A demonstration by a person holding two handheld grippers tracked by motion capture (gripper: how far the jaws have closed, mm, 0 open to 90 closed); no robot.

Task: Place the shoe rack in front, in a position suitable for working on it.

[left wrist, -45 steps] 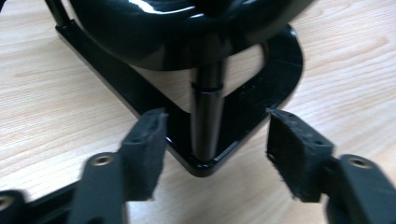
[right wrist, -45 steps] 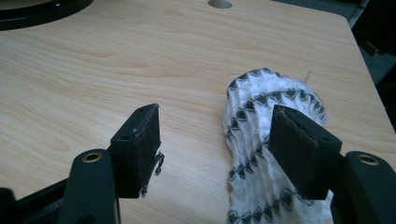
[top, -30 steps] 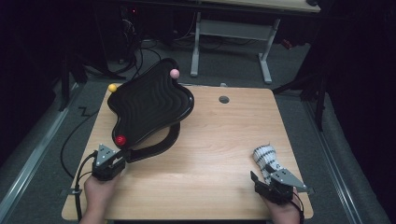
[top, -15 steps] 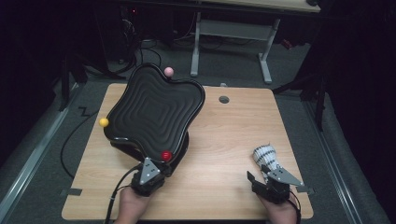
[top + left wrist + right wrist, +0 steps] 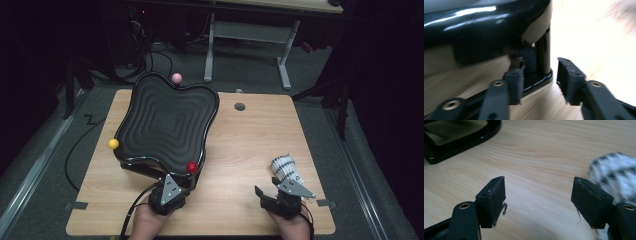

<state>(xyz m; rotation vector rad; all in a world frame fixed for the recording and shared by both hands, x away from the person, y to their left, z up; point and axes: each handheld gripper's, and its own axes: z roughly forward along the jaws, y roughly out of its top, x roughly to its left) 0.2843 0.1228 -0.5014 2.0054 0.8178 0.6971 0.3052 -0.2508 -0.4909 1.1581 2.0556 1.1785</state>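
Note:
A black wavy tray [image 5: 165, 125] sits on a black stand on the wooden table [image 5: 250, 145], with a pink ball [image 5: 176, 77], a yellow ball [image 5: 113, 144] and a red ball [image 5: 192, 167] at its corners. My left gripper [image 5: 172, 184] is at the tray's near corner, below the red ball. In the left gripper view its jaws [image 5: 541, 62] have just been opening; the stand's black post [image 5: 544, 47] stands between the pads, untouched. My right gripper [image 5: 270, 189] [image 5: 539, 183] has just been opening too, with nothing between its jaws, and a black-and-white patterned cloth [image 5: 285, 167] [image 5: 616, 175] lies just to its right.
The stand's black base frame [image 5: 461, 137] lies at the top left of the right gripper view. A round grommet hole [image 5: 240, 106] sits near the table's far edge. Desk legs [image 5: 285, 60] and cables [image 5: 150, 55] lie on the floor beyond the table.
The tray has swung round: its red-ball corner moved from the left front to the middle front, the yellow ball from the back to the left side. My left gripper moved right with it.

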